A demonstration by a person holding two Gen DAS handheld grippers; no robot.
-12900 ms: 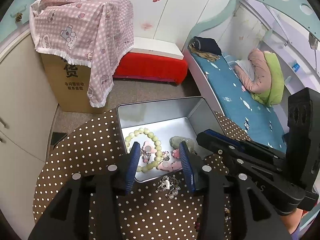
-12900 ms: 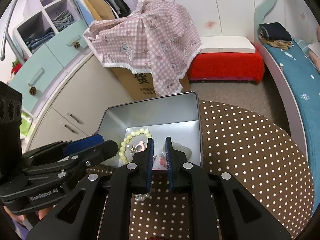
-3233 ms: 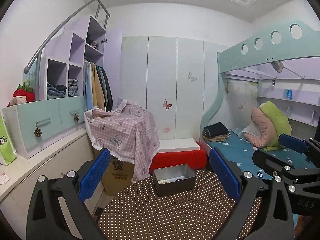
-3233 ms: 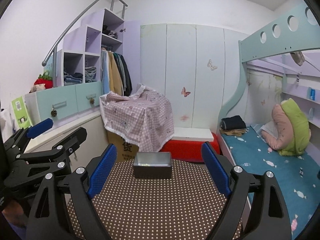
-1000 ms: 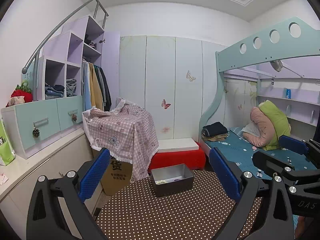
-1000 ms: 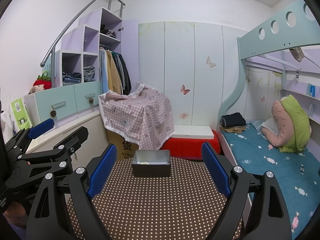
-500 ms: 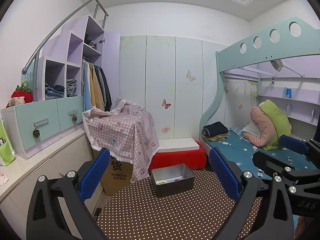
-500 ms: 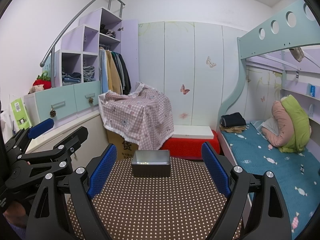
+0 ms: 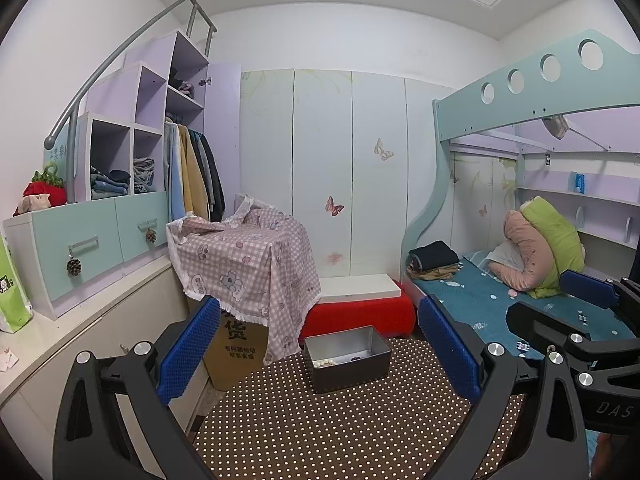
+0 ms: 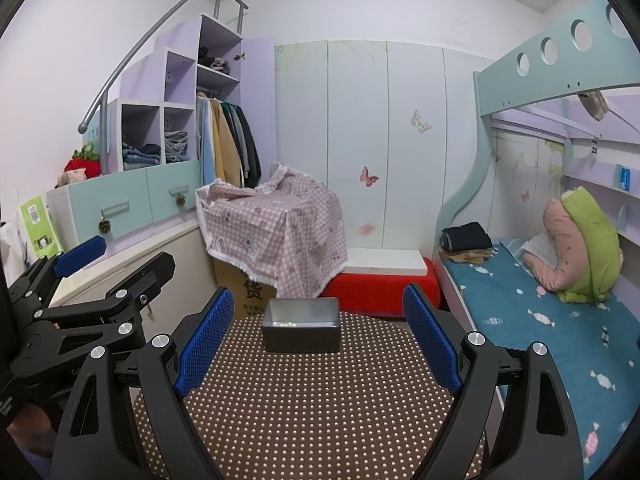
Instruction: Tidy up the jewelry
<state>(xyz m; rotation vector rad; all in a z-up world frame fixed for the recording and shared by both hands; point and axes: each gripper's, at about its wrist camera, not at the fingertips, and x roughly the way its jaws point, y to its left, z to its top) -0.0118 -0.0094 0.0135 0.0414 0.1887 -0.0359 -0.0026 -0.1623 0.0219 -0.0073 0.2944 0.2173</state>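
Note:
A grey metal tin stands at the far side of the round table with the brown dotted cloth. Pale beads and other small jewelry lie inside it; in the right wrist view only a glint of them shows. My left gripper is held well back from the tin, open, with nothing between its blue pads. My right gripper is likewise back from the tin, open and empty. Each gripper shows at the edge of the other's view.
A cardboard box under a pink checked cloth stands behind the table on the left. A red bench with a white board is behind the tin. A bunk bed with a teal mattress runs along the right; cabinets line the left.

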